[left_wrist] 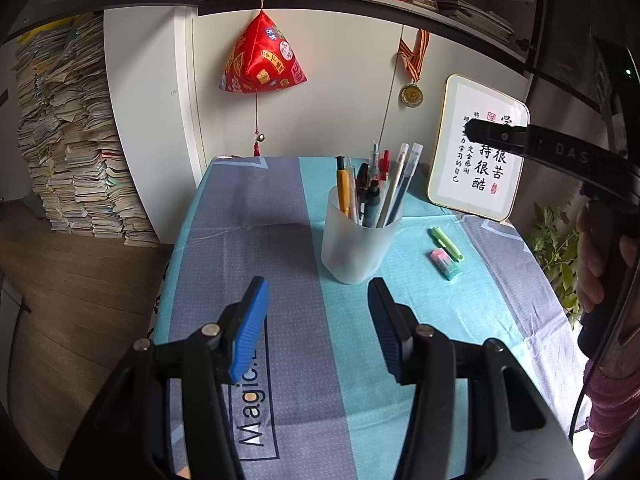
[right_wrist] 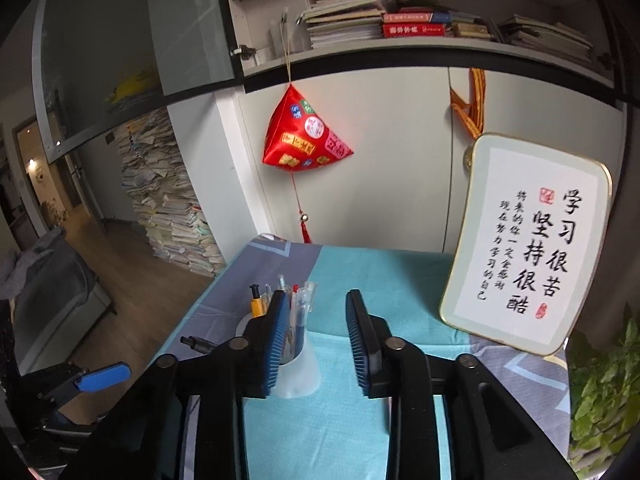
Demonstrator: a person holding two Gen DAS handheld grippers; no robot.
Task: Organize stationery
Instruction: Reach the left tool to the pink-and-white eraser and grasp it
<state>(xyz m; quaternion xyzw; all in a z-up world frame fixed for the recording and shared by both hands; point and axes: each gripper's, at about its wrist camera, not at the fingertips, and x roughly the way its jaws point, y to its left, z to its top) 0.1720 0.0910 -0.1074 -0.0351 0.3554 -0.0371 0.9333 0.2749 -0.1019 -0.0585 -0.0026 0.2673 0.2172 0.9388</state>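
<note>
A frosted plastic pen cup [left_wrist: 356,240] full of several pens stands on the blue and grey tablecloth [left_wrist: 280,240]. A green highlighter [left_wrist: 447,243] and a pink-and-teal eraser [left_wrist: 445,264] lie on the cloth to its right. My left gripper [left_wrist: 318,328] is open and empty, just short of the cup. My right gripper [right_wrist: 316,344] is open and empty above the table, with the cup [right_wrist: 294,364] showing behind its left finger. The right gripper's black finger also shows at the upper right in the left wrist view [left_wrist: 496,134].
A framed calligraphy board [left_wrist: 476,164] leans at the back right; it also shows in the right wrist view [right_wrist: 524,244]. A red hanging ornament [left_wrist: 262,60] and a medal [left_wrist: 411,94] hang on the wall. A green plant [right_wrist: 604,392] stands right of the table. Stacked books [left_wrist: 72,140] stand at left.
</note>
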